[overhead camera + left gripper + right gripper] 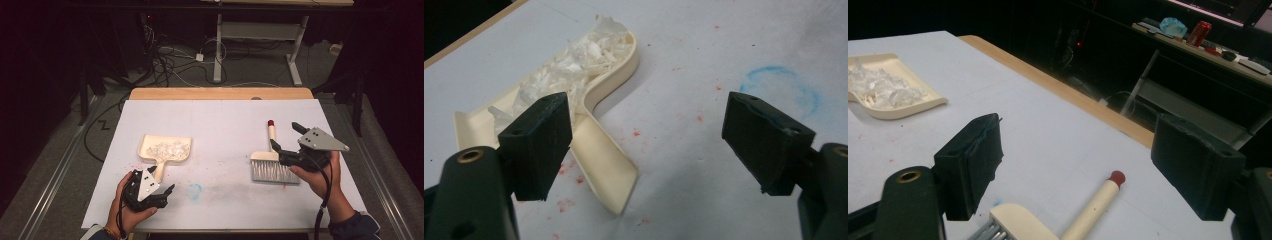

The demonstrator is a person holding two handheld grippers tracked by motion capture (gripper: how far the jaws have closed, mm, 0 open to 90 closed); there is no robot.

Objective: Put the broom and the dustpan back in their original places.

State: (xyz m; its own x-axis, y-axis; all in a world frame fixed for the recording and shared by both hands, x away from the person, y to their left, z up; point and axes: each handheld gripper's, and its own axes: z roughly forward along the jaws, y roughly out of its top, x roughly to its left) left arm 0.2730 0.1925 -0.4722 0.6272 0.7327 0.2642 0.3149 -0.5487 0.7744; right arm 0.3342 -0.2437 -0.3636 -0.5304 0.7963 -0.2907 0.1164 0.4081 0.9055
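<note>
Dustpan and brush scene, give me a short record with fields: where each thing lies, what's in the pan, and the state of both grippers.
dustpan: cream, flat on the white sheet, left half, handle toward the person
contents: clear plastic shreds heaped in the pan
brush: cream, red-tipped handle pointing away, grey bristles toward the person, right half
left gripper: open, holding nothing, just short of the dustpan handle
right gripper: open, over the brush, not gripping it
sheet marks: blue ring, red specks
</note>
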